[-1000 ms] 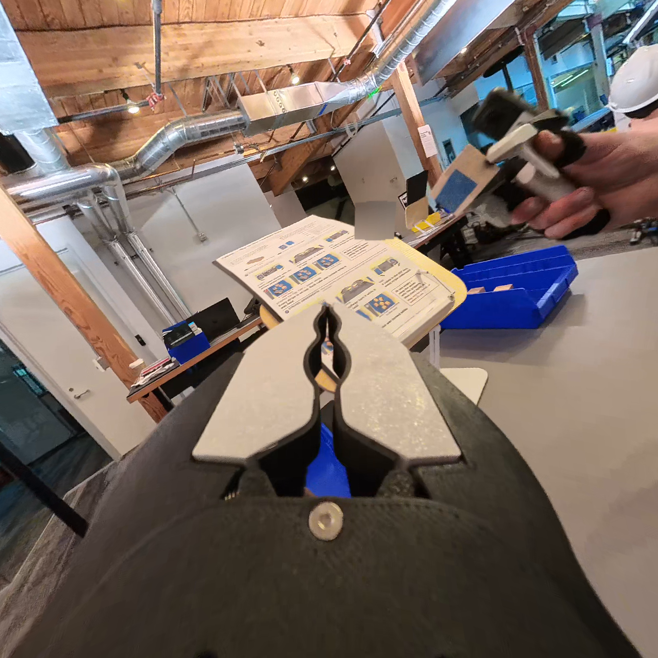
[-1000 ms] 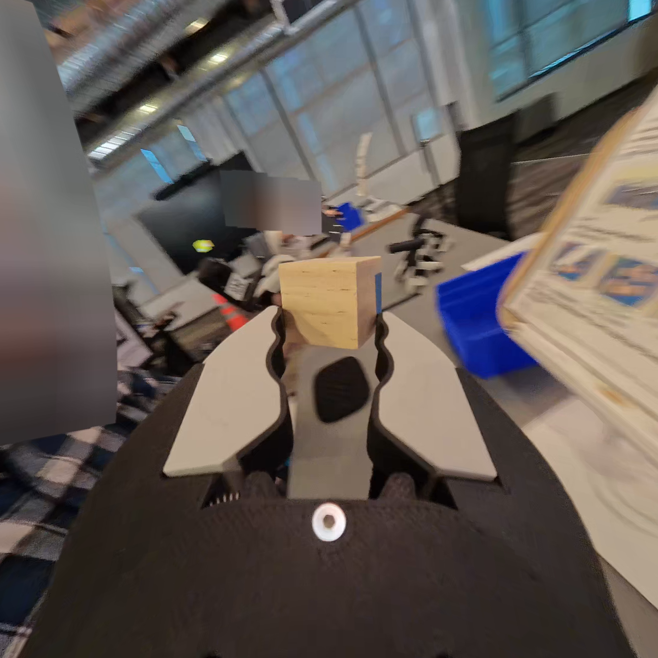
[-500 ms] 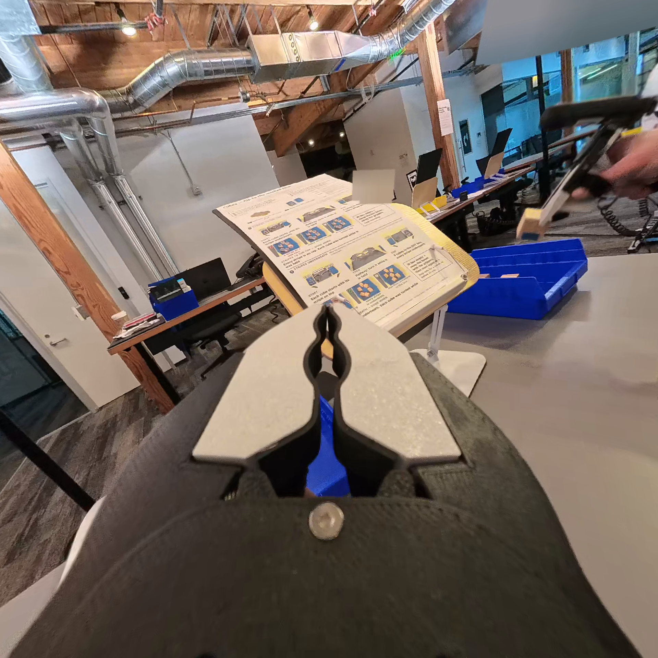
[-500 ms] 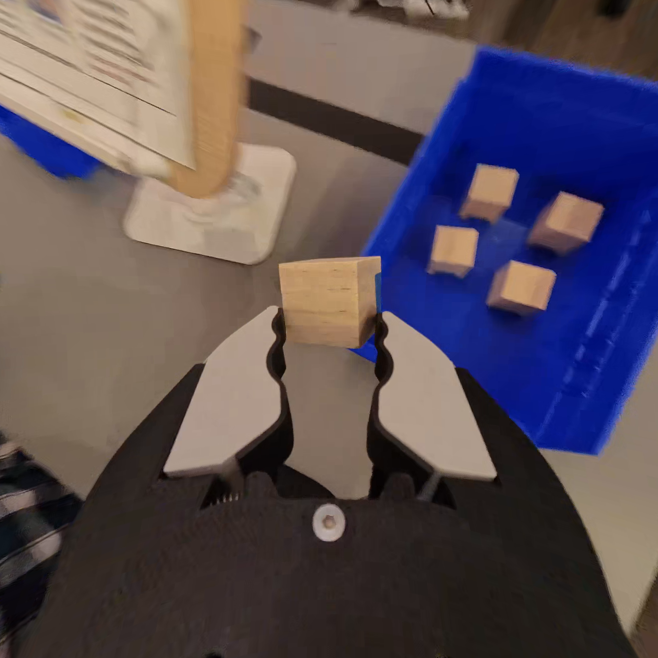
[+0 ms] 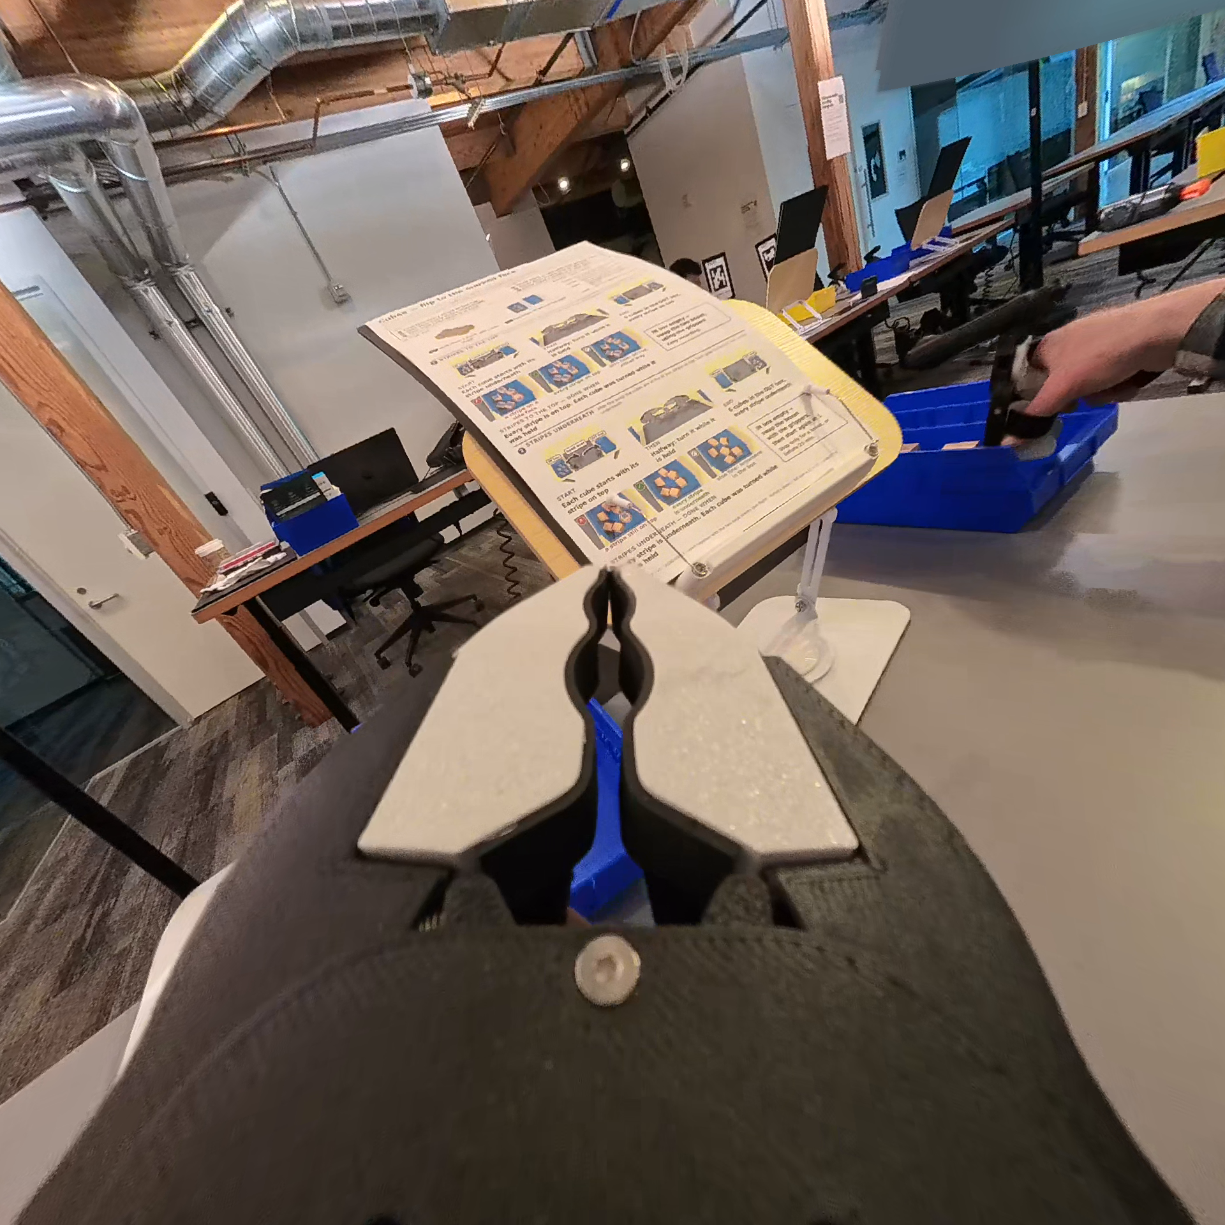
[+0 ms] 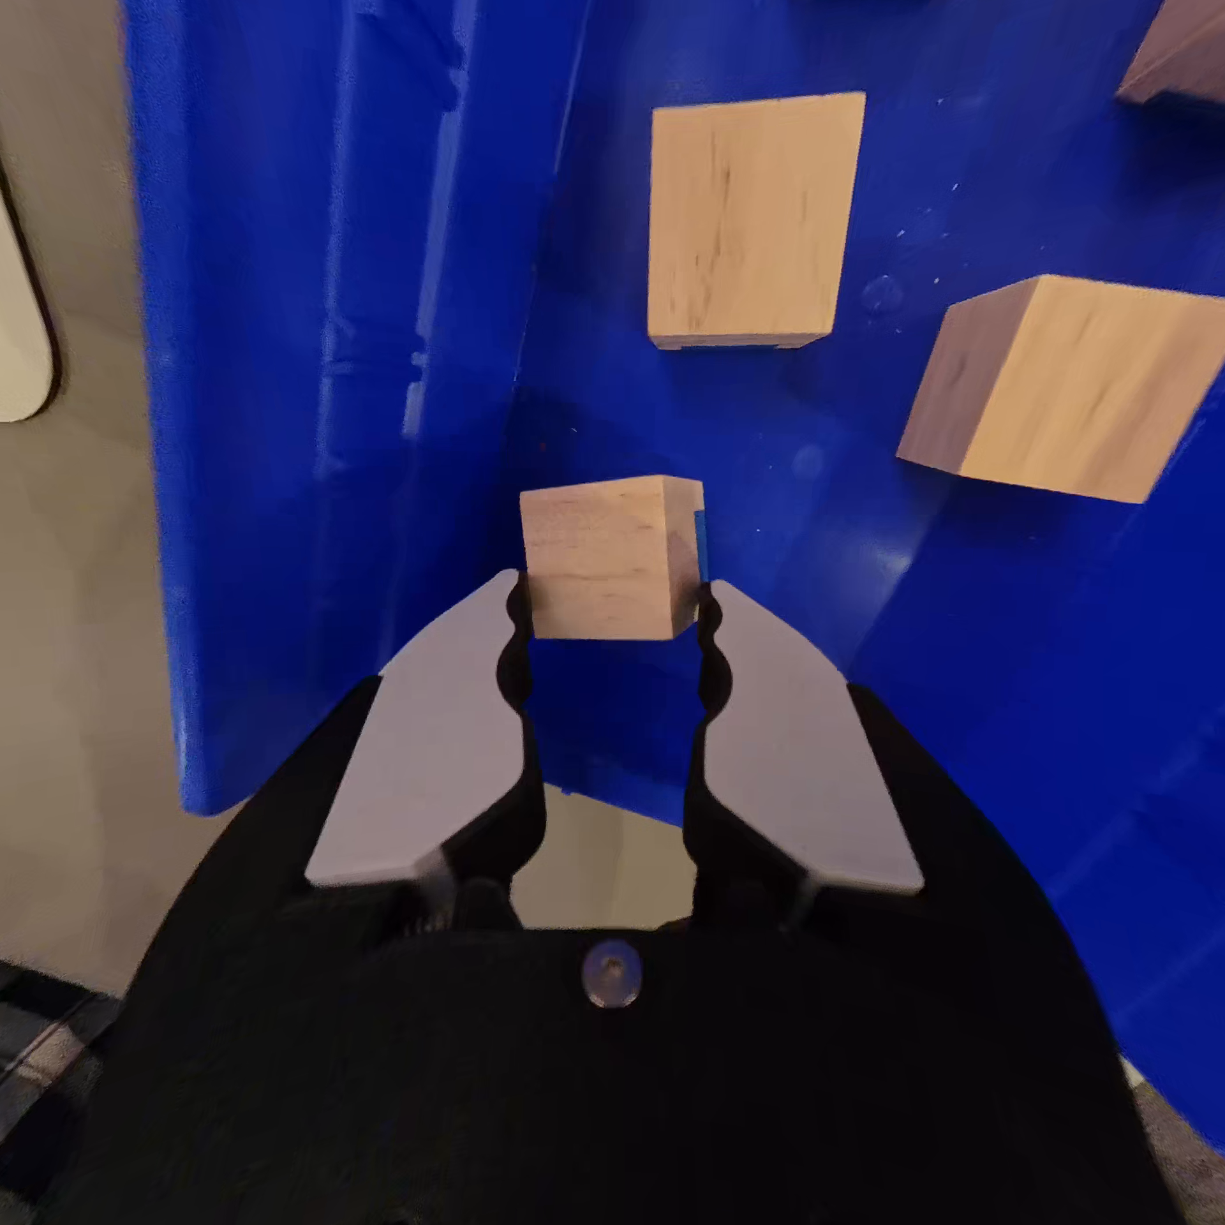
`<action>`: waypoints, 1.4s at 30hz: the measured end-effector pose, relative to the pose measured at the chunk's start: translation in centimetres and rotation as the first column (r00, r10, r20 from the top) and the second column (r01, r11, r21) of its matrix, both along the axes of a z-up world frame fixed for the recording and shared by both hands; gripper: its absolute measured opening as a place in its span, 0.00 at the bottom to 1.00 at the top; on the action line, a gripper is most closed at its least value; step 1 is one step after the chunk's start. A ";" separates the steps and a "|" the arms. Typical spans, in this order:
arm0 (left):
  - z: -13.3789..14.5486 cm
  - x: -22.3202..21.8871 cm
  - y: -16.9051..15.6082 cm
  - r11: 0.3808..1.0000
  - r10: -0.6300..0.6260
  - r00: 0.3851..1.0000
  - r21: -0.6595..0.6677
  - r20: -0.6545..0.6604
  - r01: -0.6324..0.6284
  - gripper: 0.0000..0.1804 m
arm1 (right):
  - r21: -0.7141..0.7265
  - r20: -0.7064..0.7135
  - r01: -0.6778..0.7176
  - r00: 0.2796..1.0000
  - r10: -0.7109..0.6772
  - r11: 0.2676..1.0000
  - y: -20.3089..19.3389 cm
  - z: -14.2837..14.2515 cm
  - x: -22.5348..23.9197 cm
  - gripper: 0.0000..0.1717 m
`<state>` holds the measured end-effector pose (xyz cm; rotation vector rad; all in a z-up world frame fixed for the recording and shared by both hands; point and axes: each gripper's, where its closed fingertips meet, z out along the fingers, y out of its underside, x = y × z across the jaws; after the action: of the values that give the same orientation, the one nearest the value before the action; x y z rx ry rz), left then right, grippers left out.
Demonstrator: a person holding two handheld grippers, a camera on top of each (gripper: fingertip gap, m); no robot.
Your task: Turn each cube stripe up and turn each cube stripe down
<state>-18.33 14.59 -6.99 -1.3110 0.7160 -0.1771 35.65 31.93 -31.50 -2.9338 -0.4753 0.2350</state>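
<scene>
My right gripper is shut on a wooden cube with a blue stripe on its right face, against the right pad. It holds the cube low inside the blue bin, near the bin's left wall. Three more wooden cubes lie on the bin floor: one ahead, one to the right, one at the top right corner. My left gripper is shut with nothing between its tips, held over the table's left edge. The left wrist view shows the right gripper far off, reaching into the bin.
An instruction sheet on a wooden board stands on a white stand base on the grey table. A second blue bin shows under my left gripper's jaws. Desks and an office chair stand beyond the table.
My right gripper swung from pointing out at the room to pointing down, and carried the cube into the blue bin. The grasp stayed the same. My left gripper tilted down slightly and stayed shut.
</scene>
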 end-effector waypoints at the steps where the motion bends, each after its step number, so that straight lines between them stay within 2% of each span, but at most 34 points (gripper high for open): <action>1: -0.2 0.0 0.1 1.000 -0.001 1.000 -0.009 -0.001 0.001 0.00 | -0.026 -0.016 0.007 1.000 -0.007 1.000 -0.1 -0.3 0.0 0.29; 3: -0.7 -0.3 0.6 0.999 0.011 1.000 -0.032 0.000 -0.011 0.01 | -0.056 -0.055 0.020 0.998 -0.023 0.998 -0.3 -0.5 -0.2 0.35; 5: -1.2 -0.7 1.2 0.997 0.033 0.999 -0.066 0.001 -0.032 0.04 | -0.013 -0.051 0.029 0.998 -0.029 0.999 -0.2 0.3 0.3 0.38; 9: -1.6 -1.7 3.0 0.994 0.064 0.998 -0.088 -0.007 -0.064 0.09 | 0.168 -0.071 0.019 0.997 -0.007 0.986 -0.6 4.6 0.0 0.37; 13: -2.4 -3.5 8.1 0.986 0.119 0.981 -0.096 -0.150 -0.135 0.17 | 0.307 -0.102 -0.076 0.989 0.112 0.949 -3.4 8.8 -3.0 0.34; 16: -4.6 -4.5 13.8 0.987 0.101 0.936 -0.086 -0.337 -0.137 0.31 | 0.415 -0.166 -0.137 0.961 0.223 0.899 -5.4 11.2 -6.2 0.31; 18: -7.5 -5.5 18.3 0.976 0.106 0.869 -0.117 -0.483 -0.184 0.31 | 0.502 -0.221 -0.163 0.925 0.308 0.849 -6.5 12.7 -8.6 0.29; 21: -11.1 -4.4 23.1 0.962 -0.011 0.827 -0.233 -0.562 -0.145 0.31 | 0.539 -0.286 -0.176 0.881 0.376 0.824 -8.1 13.5 -11.1 0.29; 23: -13.6 -5.0 26.3 0.954 -0.042 0.700 -0.236 -0.713 -0.183 0.31 | 0.553 -0.300 -0.182 0.867 0.398 0.813 -8.8 13.9 -12.0 0.29; 26: -18.2 -7.3 30.3 0.926 -0.141 0.504 -0.294 -0.852 -0.238 0.38 | 0.571 -0.288 -0.198 0.861 0.420 0.797 -9.2 14.1 -12.6 0.28; 29: -21.1 -8.6 33.0 0.891 -0.246 0.413 -0.373 -0.877 -0.260 0.40 | 0.571 -0.277 -0.206 0.863 0.422 0.795 -9.0 13.5 -12.7 0.28; 31: -22.2 -8.7 34.5 0.871 -0.302 0.384 -0.417 -0.872 -0.261 0.41 | 0.565 -0.291 -0.198 0.861 0.418 0.801 -8.8 13.2 -12.6 0.28; 33: -23.4 -9.4 35.7 0.852 -0.349 0.303 -0.435 -0.887 -0.293 0.43 | 0.565 -0.312 -0.185 0.854 0.416 0.804 -8.5 13.1 -12.6 0.27; 37: -25.5 -9.9 37.0 0.818 -0.432 0.197 -0.474 -0.880 -0.326 0.40 | 0.559 -0.318 -0.184 0.853 0.414 0.808 -7.7 12.6 -12.7 0.26; 38: -26.2 -9.9 36.8 0.799 -0.468 0.183 -0.502 -0.865 -0.331 0.36 | 0.554 -0.304 -0.194 0.858 0.414 0.810 -7.5 12.3 -12.7 0.26; 39: -26.8 -10.3 36.7 0.785 -0.494 0.142 -0.510 -0.858 -0.352 0.30 | 0.547 -0.290 -0.205 0.863 0.413 0.812 -7.3 12.0 -12.7 0.26; 40: -27.0 -10.6 36.9 0.785 -0.494 0.101 -0.492 -0.864 -0.376 0.30 | 0.544 -0.280 -0.213 0.866 0.414 0.812 -7.2 11.8 -12.7 0.26; 42: -27.0 -10.5 36.9 0.770 -0.505 0.117 -0.508 -0.855 -0.386 0.29 | 0.548 -0.286 -0.215 0.860 0.423 0.808 -7.1 11.9 -13.1 0.25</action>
<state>-28.85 51.49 -33.97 -2.0535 2.1104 0.5995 22.53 24.80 -19.60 -2.2005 -0.8307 0.6315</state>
